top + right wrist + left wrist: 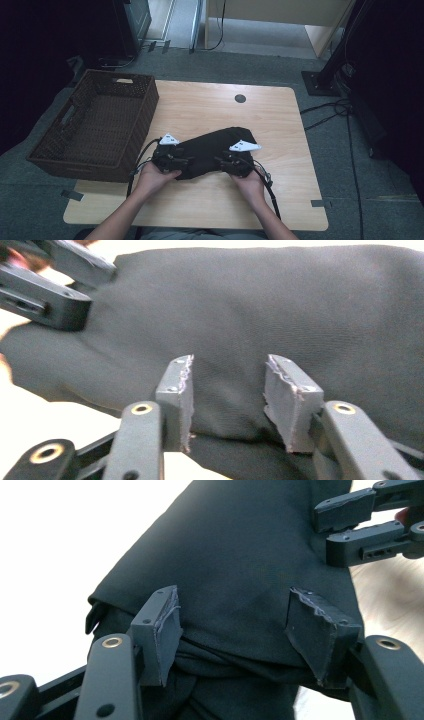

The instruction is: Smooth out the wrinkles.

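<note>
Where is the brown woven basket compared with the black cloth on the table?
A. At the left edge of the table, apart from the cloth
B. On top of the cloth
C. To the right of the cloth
A: the high view shows the basket at the table's left edge, clear of the black cloth.

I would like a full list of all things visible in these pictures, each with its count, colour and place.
black cloth: one, black, bunched on the table's middle, between both grippers
wicker basket: one, dark brown, on the table's left edge, partly overhanging
table: one, light wood, with a dark round spot near its far edge
cables: several, black, on the grey floor at right
left gripper: one, black, jaws apart over the cloth's folded edge
right gripper: one, black, jaws apart against the cloth
hands: two, at the table's near side, each holding one gripper
</note>
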{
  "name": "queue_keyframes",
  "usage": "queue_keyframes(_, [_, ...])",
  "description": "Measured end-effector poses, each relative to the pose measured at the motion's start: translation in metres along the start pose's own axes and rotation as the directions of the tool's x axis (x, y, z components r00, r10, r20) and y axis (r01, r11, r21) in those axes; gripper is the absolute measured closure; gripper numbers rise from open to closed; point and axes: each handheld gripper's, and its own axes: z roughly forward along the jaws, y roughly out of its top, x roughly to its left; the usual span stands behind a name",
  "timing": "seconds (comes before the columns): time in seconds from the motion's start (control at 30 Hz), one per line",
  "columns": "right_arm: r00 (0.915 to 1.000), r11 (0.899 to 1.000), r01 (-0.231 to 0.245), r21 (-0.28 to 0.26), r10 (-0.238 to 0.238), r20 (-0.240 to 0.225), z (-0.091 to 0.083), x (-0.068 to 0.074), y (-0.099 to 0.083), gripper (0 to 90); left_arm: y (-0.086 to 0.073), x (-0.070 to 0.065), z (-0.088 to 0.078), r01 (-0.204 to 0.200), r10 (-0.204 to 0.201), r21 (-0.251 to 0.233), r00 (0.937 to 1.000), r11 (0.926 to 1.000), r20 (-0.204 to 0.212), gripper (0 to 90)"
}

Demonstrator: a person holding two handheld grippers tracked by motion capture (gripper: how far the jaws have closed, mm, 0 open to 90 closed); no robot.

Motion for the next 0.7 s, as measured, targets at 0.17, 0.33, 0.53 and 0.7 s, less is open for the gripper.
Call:
queue_keyframes(0.17, [0.9990,0.997,-0.014,-0.072,0.017,0.041,-0.015,-0.016,0.016,57.3,0.012,0.000,-0.006,-0.012,0.012,0.006,0.9999,0.9999,0.008,37.4])
queue_keyframes(0.33, [0.9958,0.996,-0.018,-0.092,0.026,0.087,-0.019,-0.030,0.028,58.6,0.021,0.004,-0.006,-0.004,0.004,0.000,1.0000,1.0000,0.005,38.2])
queue_keyframes(0.53, [0.9912,0.997,0.009,-0.077,0.001,0.132,-0.008,-0.040,0.034,57.9,0.028,0.015,0.001,0.015,-0.015,0.009,0.9999,0.9999,0.000,37.8])
queue_keyframes(0.7, [0.9897,0.998,0.012,-0.061,-0.004,0.143,0.005,-0.044,0.036,57.7,0.025,0.019,0.009,0.032,-0.032,0.024,0.9994,0.9992,0.014,36.9])
